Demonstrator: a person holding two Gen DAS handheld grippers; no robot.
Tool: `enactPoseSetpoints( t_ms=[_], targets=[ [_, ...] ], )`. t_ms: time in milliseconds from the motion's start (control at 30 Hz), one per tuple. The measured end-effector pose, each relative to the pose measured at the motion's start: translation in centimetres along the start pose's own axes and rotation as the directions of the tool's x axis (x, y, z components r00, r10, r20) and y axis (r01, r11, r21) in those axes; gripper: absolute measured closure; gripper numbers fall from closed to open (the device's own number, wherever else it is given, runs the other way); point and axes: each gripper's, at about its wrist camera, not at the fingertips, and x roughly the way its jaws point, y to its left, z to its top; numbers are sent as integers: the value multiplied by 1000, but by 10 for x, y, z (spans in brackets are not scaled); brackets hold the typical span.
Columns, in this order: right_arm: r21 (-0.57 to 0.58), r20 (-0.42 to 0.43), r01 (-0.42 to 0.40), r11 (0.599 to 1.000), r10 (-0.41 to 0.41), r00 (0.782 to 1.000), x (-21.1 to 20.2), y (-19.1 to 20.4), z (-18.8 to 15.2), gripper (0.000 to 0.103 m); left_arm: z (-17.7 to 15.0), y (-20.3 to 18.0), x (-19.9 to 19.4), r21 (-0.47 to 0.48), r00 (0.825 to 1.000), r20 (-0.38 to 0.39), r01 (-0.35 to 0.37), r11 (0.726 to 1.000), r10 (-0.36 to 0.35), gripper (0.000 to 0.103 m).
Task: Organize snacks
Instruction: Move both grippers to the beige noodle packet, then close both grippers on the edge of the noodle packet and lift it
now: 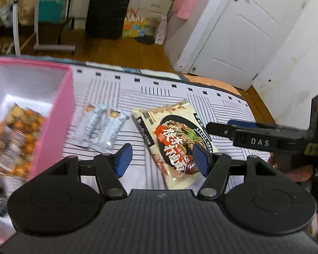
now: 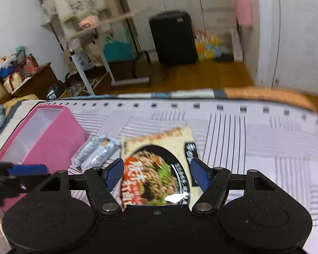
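Observation:
A pink box (image 1: 59,114) stands at the left on the striped cloth and holds orange snack packets (image 1: 17,131). Two silver stick packets (image 1: 101,127) lie beside it. A noodle packet (image 1: 173,139) lies flat to their right. My left gripper (image 1: 162,160) is open and empty, above the cloth near the noodle packet's left edge. My right gripper (image 2: 156,175) is open, its jaws either side of the noodle packet (image 2: 156,169), above it. The right gripper's finger also shows in the left wrist view (image 1: 243,133). The pink box (image 2: 50,139) and stick packets (image 2: 97,152) show in the right wrist view.
The striped cloth (image 2: 254,144) covers a bed or table whose far edge (image 2: 180,95) drops to a wooden floor. A black suitcase (image 2: 173,36), a rack (image 2: 84,53) and a white door (image 1: 239,33) stand beyond.

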Motion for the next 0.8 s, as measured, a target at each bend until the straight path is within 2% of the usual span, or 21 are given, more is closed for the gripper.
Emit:
enactPoseSetpoints(
  t_ms=[200, 300, 433, 533, 633, 700, 800],
  targets=[
    [-17, -57, -7, 1000, 6, 998, 29, -23, -8, 28, -20, 9, 57, -47, 999, -18, 32, 998, -33, 41],
    [-50, -93, -28, 998, 23, 995, 39, -31, -11, 28, -29, 19, 81, -99, 998, -34, 54, 994, -58, 42],
    [-1, -121, -68, 998, 67, 990, 51, -46, -15, 28, -37, 26, 100, -123, 996, -45, 74, 990, -80, 43],
    [29, -132, -106, 994, 109, 985, 55, -49, -17, 28, -39, 26, 102, -127, 995, -16, 91, 988, -94, 43],
    [17, -143, -129, 991, 130, 981, 57, -49, -16, 27, -40, 24, 104, -114, 995, 3, 102, 988, -103, 46],
    [39, -147, -131, 991, 135, 980, 60, -51, -17, 26, -41, 24, 110, -127, 991, -14, 128, 984, -131, 58],
    [50, -149, -122, 991, 128, 981, 64, -49, -19, 23, -46, 28, 117, -179, 984, -20, 169, 969, -176, 61]
  ],
)
